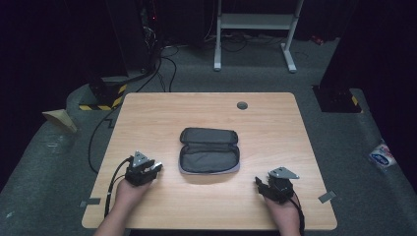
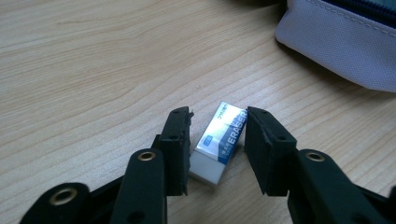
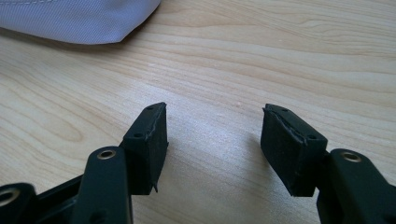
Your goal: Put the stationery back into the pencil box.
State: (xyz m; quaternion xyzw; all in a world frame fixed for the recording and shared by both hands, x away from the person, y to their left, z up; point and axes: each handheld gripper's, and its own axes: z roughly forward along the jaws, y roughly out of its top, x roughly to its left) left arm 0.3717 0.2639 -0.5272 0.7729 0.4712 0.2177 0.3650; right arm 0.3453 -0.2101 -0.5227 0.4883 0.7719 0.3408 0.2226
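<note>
Both grippers matte black. Left gripper [image 1: 156, 167] carried a grey three-cornered plate on top, black cable looping off its near side along the table [image 1: 147, 105]. Right gripper [image 1: 258, 184] had the same plate and cable. Jaws: chunky black pads [image 3: 150, 133], brass-ringed holes behind them, small screws. Forearms bare.

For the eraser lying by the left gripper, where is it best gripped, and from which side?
Grip the eraser across its two long sides, at the sleeved middle, coming from above along its length. It lies flat on the table, and its narrow width already sits between the left gripper jaws; the pouch stands well apart.
</note>
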